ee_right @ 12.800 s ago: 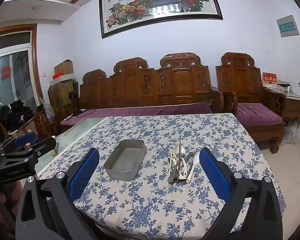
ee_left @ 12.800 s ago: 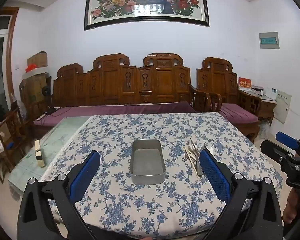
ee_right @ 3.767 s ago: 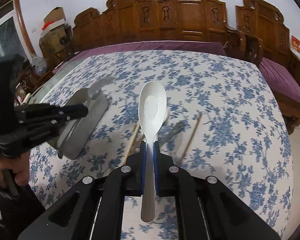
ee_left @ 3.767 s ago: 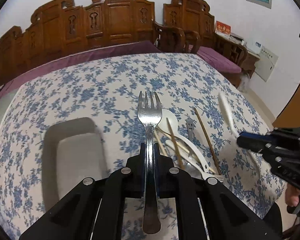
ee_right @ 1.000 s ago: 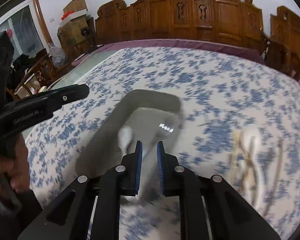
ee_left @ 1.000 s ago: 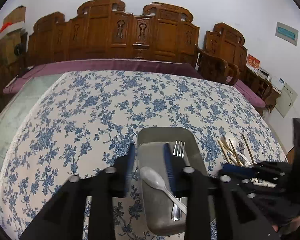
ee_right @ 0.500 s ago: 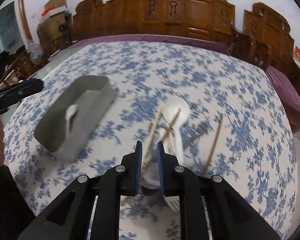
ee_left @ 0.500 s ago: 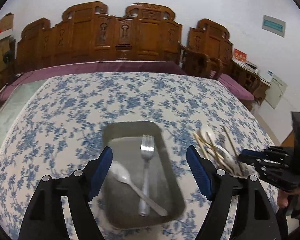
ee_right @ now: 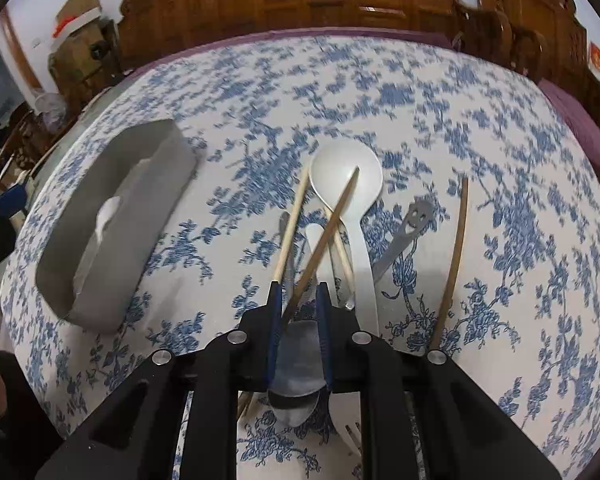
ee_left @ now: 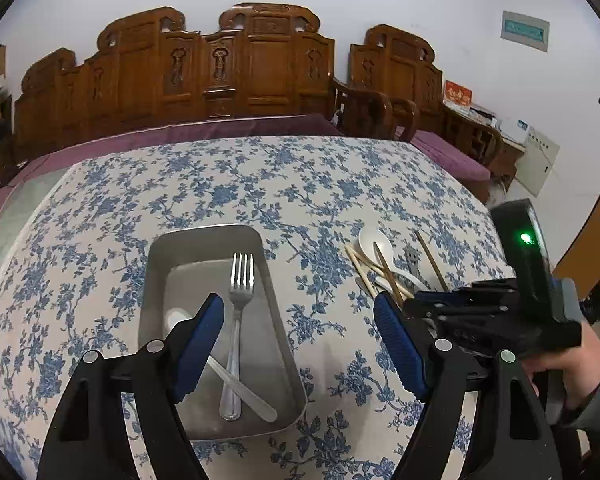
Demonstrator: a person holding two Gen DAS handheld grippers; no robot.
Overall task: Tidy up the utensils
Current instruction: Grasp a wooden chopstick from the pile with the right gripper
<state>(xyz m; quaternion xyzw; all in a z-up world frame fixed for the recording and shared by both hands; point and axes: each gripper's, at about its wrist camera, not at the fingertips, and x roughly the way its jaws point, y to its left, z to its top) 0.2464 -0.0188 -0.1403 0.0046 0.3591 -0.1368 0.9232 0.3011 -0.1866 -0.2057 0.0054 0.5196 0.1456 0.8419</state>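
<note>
Utensil sorting, tray part-filled, pile waiting

Left claw (ee_left: 300, 340) is hanging wide apart, empty, over metal tray (ee_left: 156, 280) holding fork (ee_left: 238, 308) and white spoon (ee_left: 224, 368) mid-desk (ee_left: 260, 176); right claw (ee_right: 298, 312) is sitting nearly together over chopsticks (ee_right: 328, 232) and ladle (ee_right: 346, 178) pile toward the desk's right edge, grip unclear.

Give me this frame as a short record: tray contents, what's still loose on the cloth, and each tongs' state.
tray: fork and white spoon, crossed
loose pile: white spoon, chopsticks, metal spoon, smiley-handled utensil
stray chopstick: apart, right of the pile
left tongs: open, empty, above the tray's near end
right tongs: narrow gap, low over the pile, straddling a chopstick; pads not clearly pressing on it
cloth: blue floral
</note>
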